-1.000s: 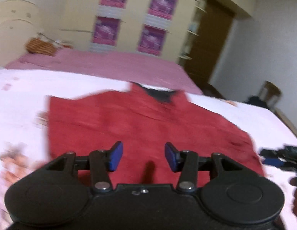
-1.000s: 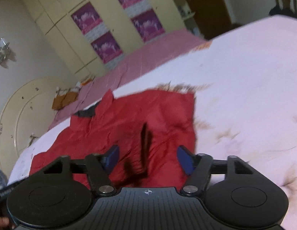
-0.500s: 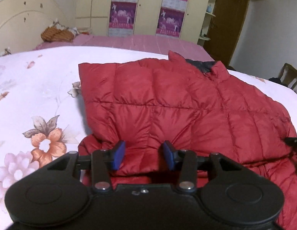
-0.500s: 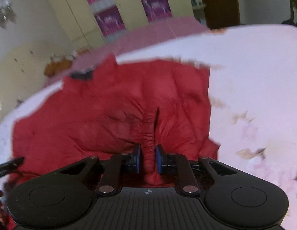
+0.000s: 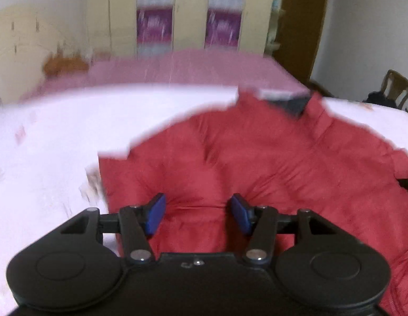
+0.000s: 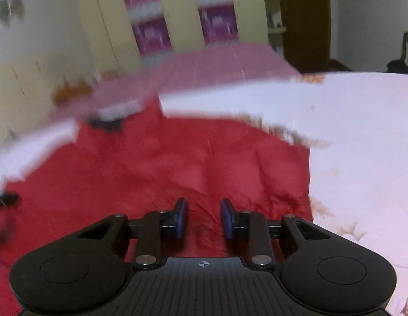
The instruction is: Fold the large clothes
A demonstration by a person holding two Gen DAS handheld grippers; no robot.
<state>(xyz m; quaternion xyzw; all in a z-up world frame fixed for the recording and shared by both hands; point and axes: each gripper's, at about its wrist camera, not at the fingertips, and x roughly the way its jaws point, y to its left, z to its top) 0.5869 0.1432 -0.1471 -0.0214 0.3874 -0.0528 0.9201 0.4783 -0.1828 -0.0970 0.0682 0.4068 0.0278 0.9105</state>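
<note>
A red down jacket (image 5: pixel 256 168) is spread on the white floral bed (image 5: pixel 51 142), collar at the far end, its near hem seemingly doubled over; further folds are judged outstanding. Nothing is gripped: the left gripper (image 5: pixel 197 212) is held wide, the right gripper (image 6: pixel 204 217) narrower.

A red puffer jacket (image 5: pixel 256 171) – quilted, dark-lined collar (image 5: pixel 293 104) at the far end – lies spread flat on the white floral bed (image 5: pixel 59 144).
</note>
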